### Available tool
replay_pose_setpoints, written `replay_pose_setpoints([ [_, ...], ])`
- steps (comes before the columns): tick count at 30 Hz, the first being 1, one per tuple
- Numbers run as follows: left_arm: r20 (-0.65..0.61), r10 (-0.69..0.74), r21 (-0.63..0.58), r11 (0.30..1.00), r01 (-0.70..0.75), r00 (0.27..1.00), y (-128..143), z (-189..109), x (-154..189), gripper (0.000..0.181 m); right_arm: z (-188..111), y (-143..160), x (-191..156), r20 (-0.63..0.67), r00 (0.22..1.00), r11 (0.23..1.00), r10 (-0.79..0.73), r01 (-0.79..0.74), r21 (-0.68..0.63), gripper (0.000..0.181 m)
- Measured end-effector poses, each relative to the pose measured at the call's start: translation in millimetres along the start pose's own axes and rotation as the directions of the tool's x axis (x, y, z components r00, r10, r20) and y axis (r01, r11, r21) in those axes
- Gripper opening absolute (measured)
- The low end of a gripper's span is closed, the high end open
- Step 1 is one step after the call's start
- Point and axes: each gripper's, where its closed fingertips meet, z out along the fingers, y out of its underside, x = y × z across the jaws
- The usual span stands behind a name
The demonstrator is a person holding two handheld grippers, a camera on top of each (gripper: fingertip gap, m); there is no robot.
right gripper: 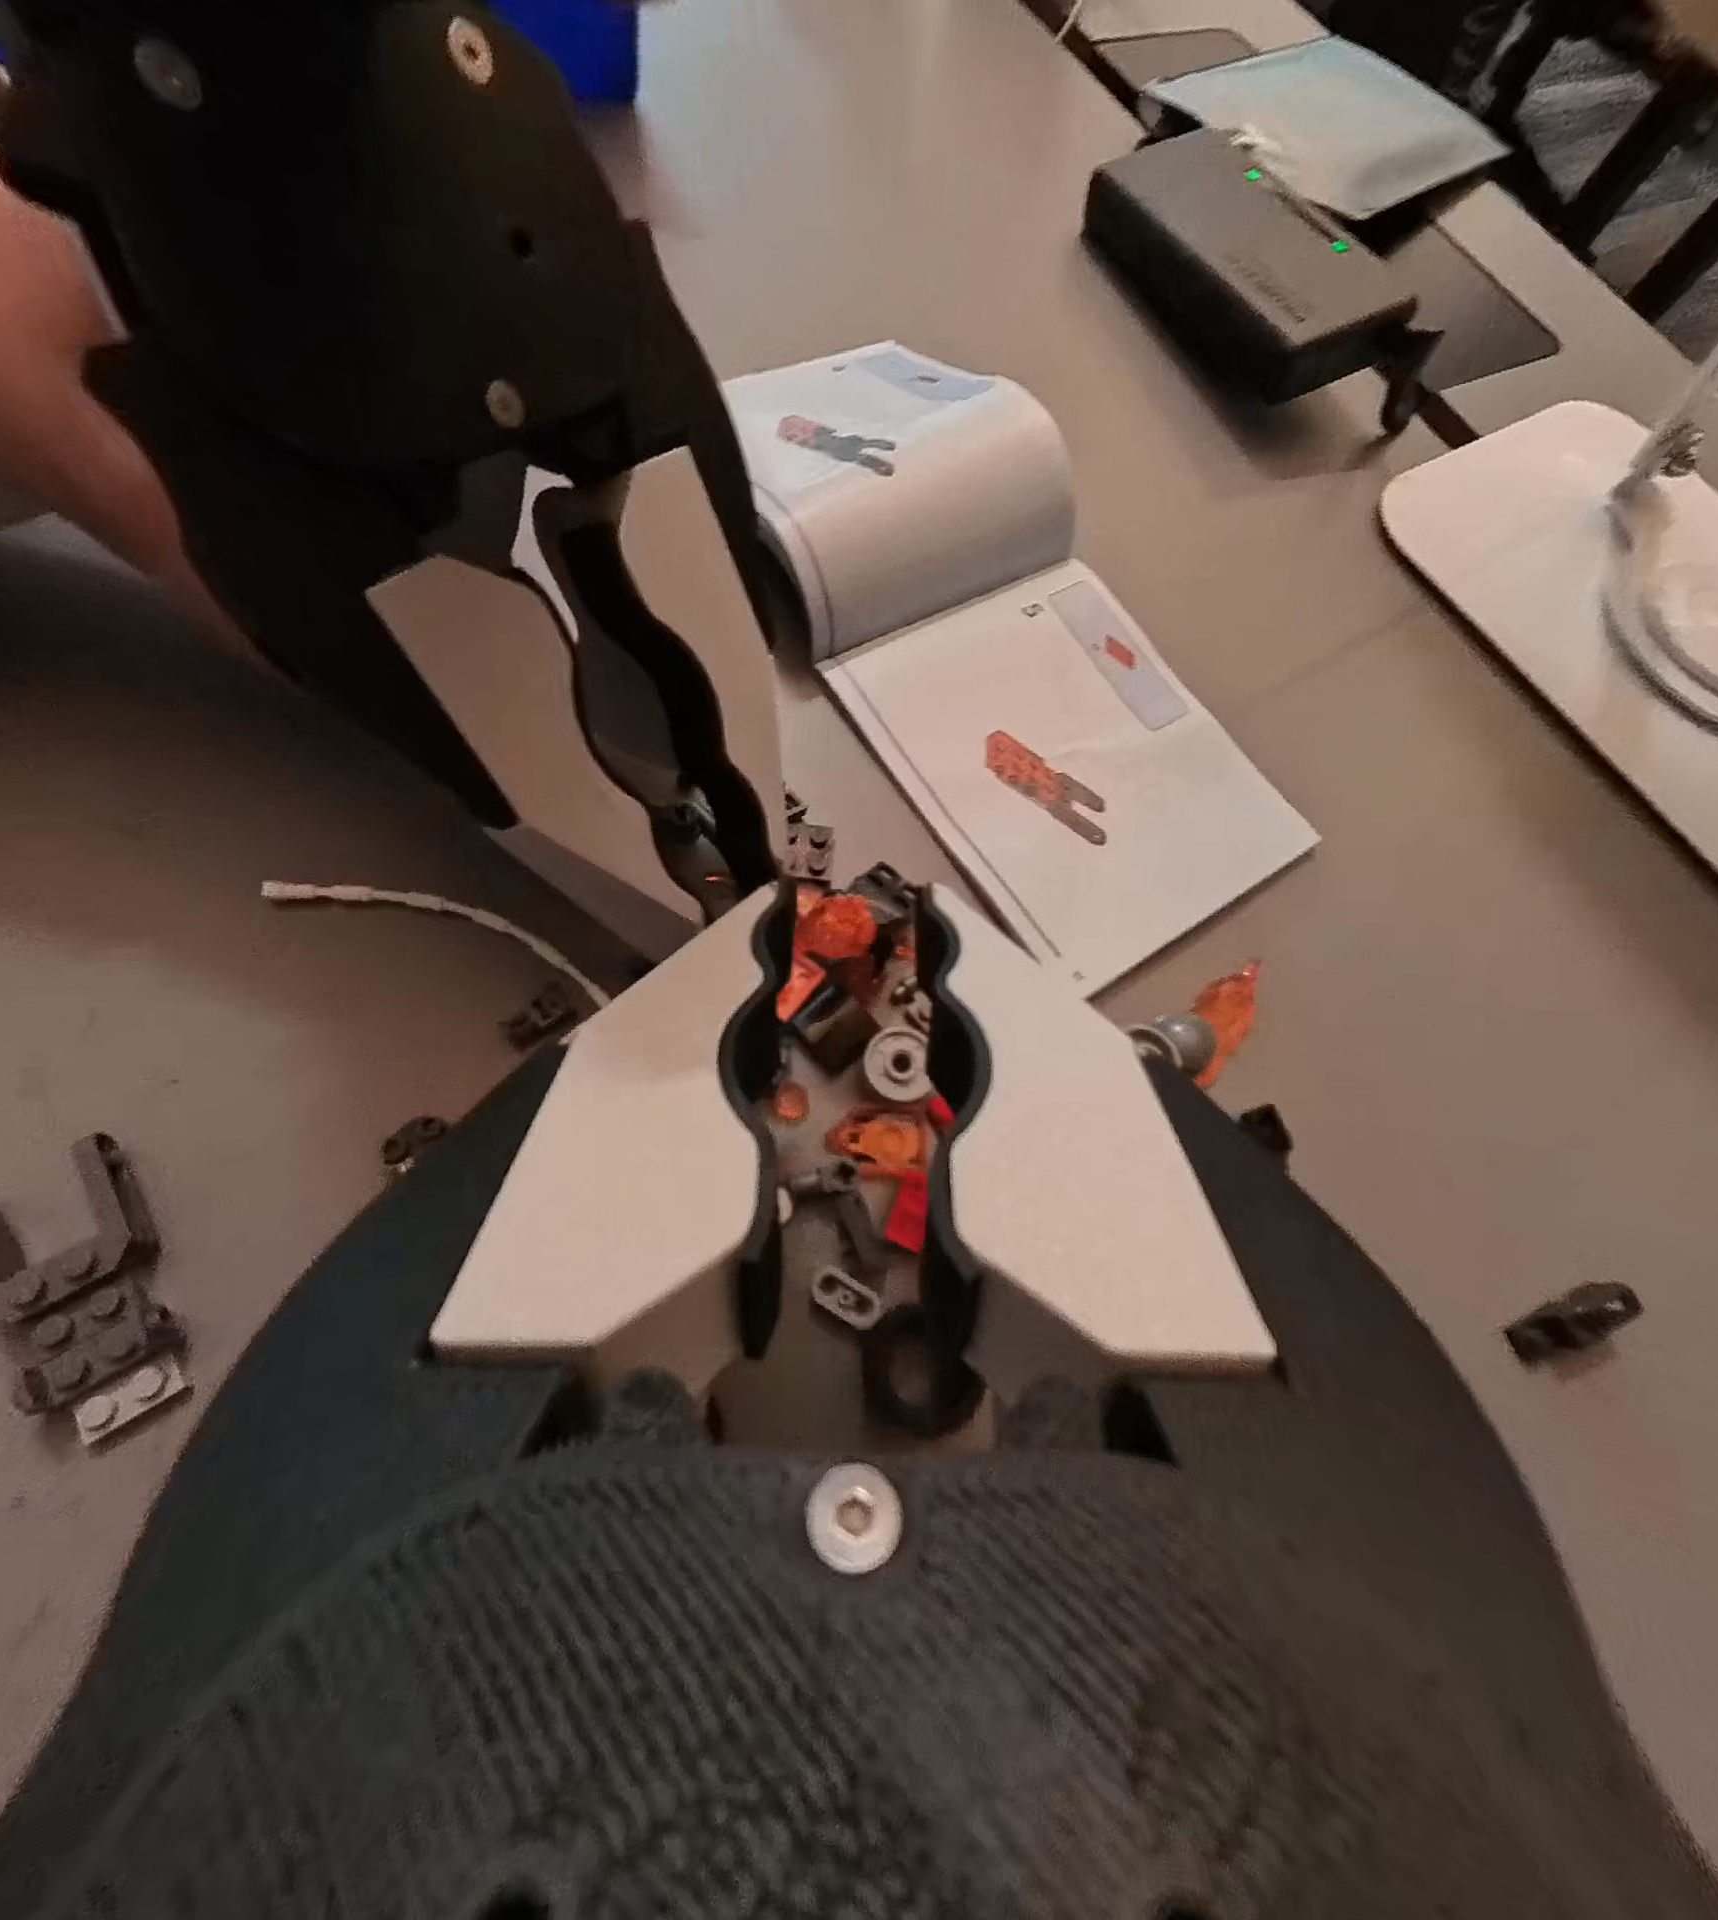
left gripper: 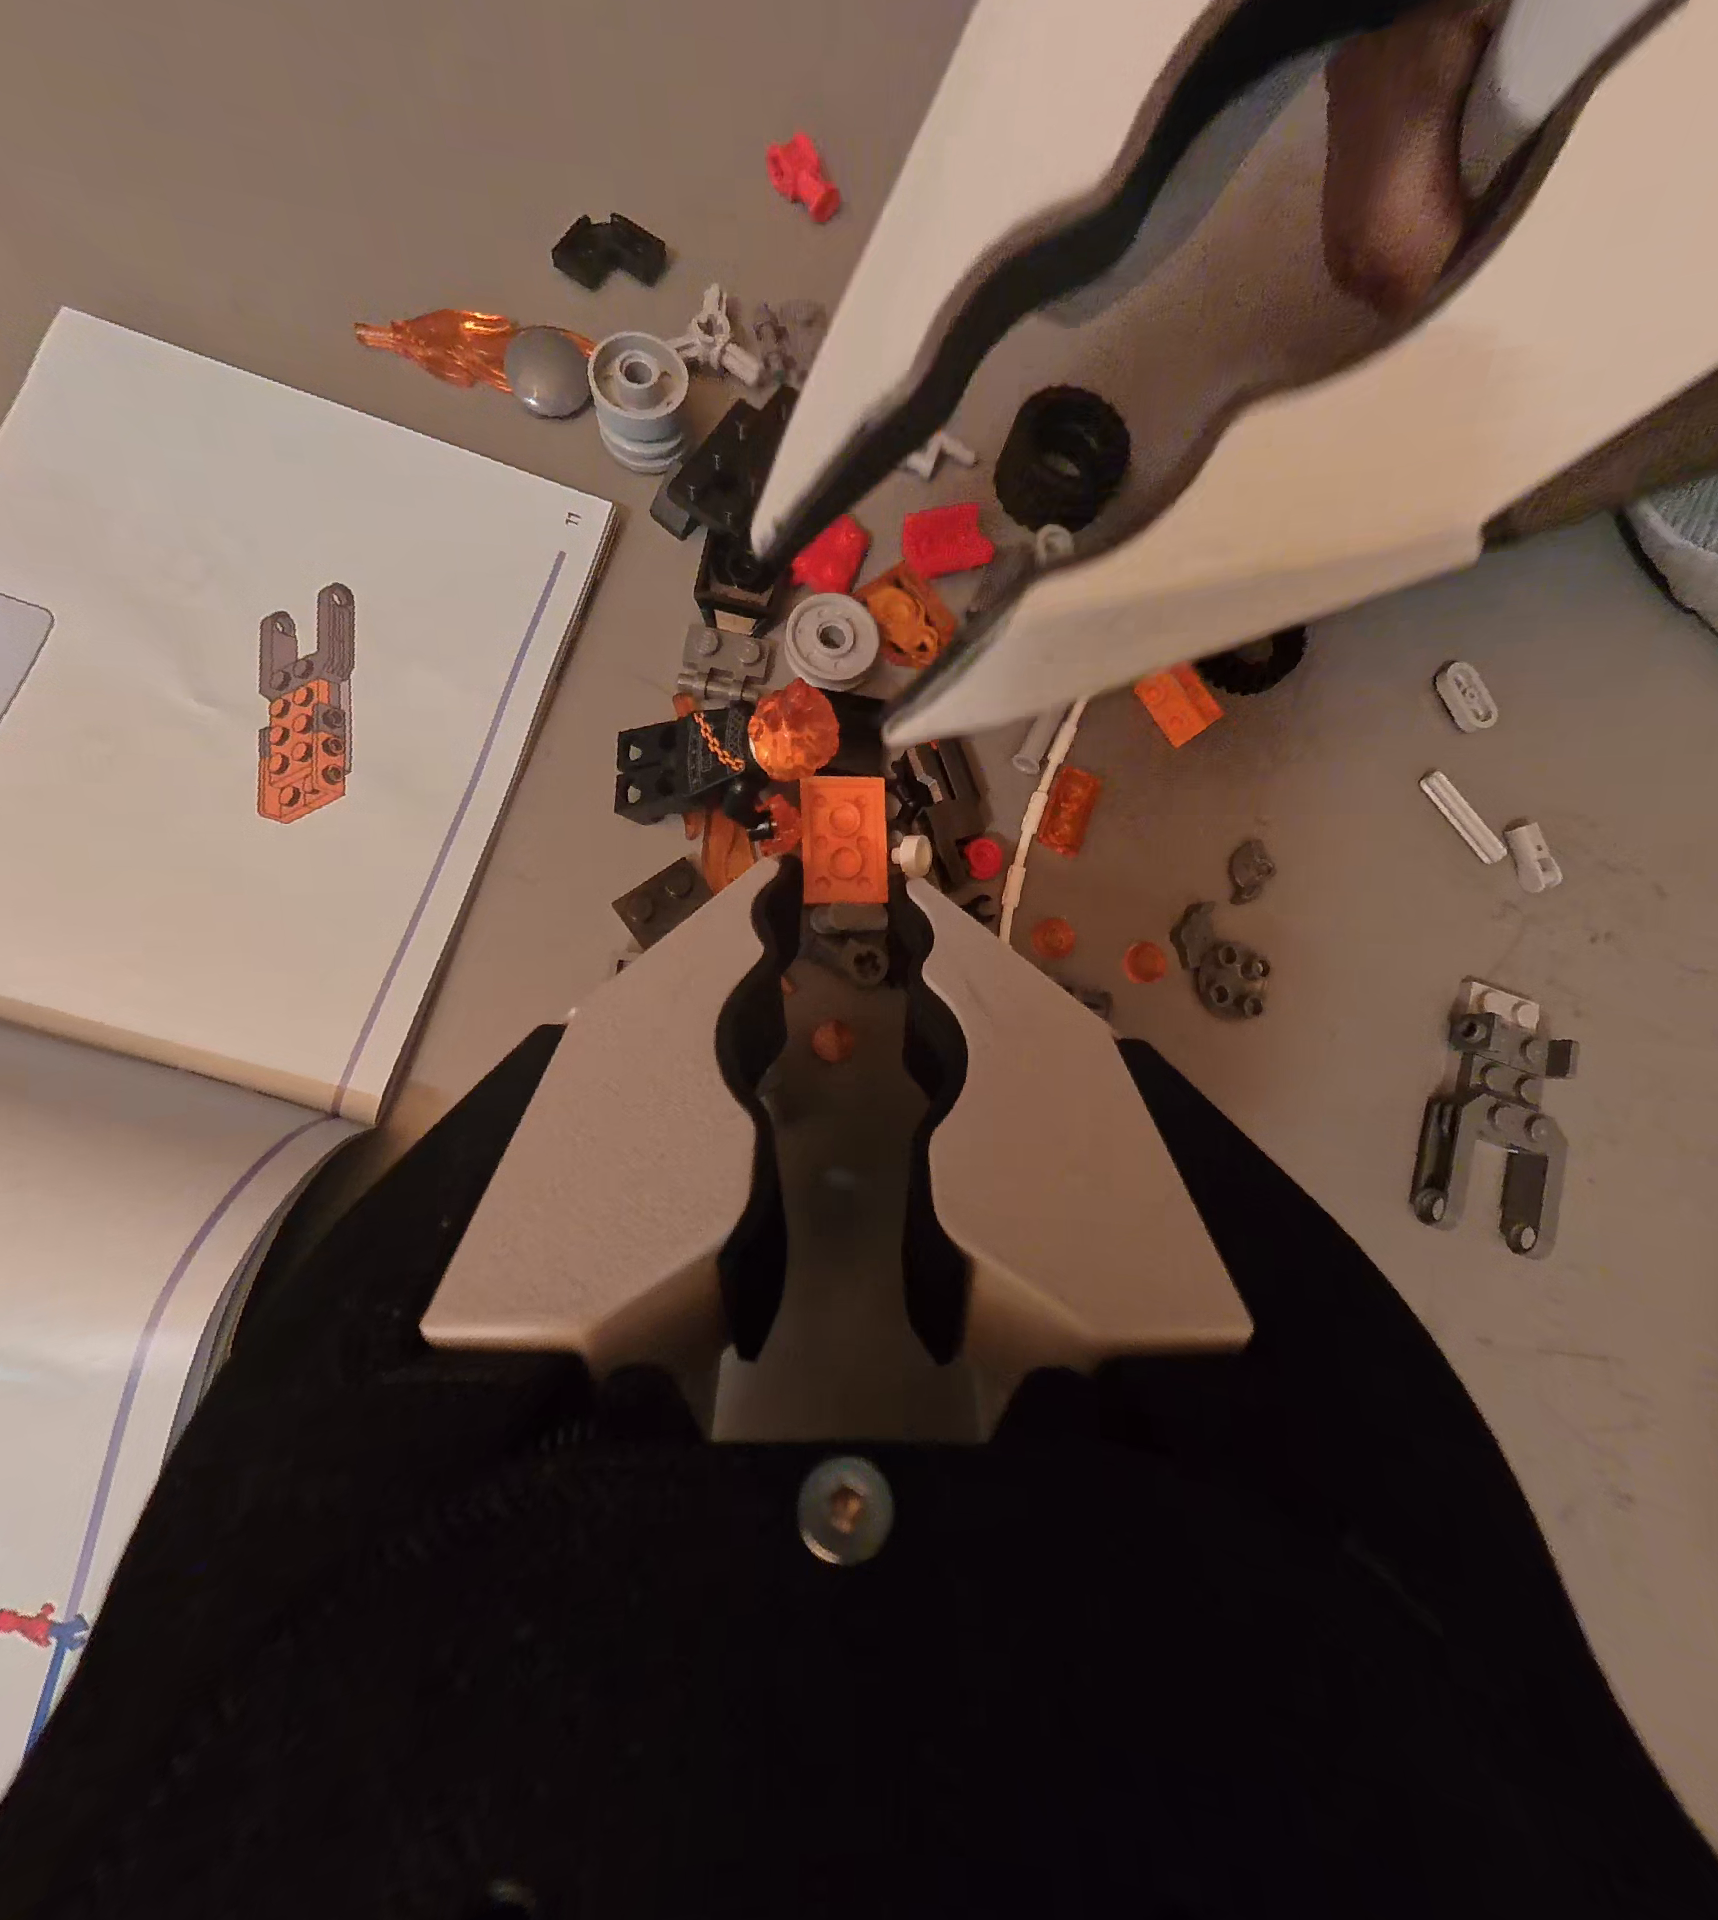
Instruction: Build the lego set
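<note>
Booklet [left gripper: 242,707] lies left of the brick pile [left gripper: 834,727] on the table [left gripper: 159,156], built piece [left gripper: 1494,1122] sits well right, both grippers over the pile.

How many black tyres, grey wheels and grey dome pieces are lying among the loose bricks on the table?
Black tyres: 2 (one is half hidden behind a gripper finger)
Grey wheels: 2
Grey dome: 1
Total: 5
</note>
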Motion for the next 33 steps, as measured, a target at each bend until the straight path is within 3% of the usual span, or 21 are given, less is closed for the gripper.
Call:
replay_pose_setpoints([
  [7,-0.001,-0.003,0.003,1.000,0.003,1.000,0,0,0,0.015,17,6,-5,-0.092,0.981,0.983,-0.173,0.166,-0.080,0.019],
  [22,-0.003,-0.003,-0.001,1.000,0.003,1.000,1,-1,0,0.016,22,18,3,-0.136,0.970,0.972,-0.201,0.180,-0.151,0.012],
  [28,0.003,-0.009,0.002,1.000,0.009,1.000,1,-1,-2,0.016,7,3,16,-0.197,0.968,0.987,-0.157,0.147,-0.062,0.012],
  [33,0.001,-0.011,0.004,1.000,0.011,1.000,1,-1,-2,0.015,-23,-15,36,-0.237,0.971,0.994,-0.041,0.065,0.092,0.012],
])
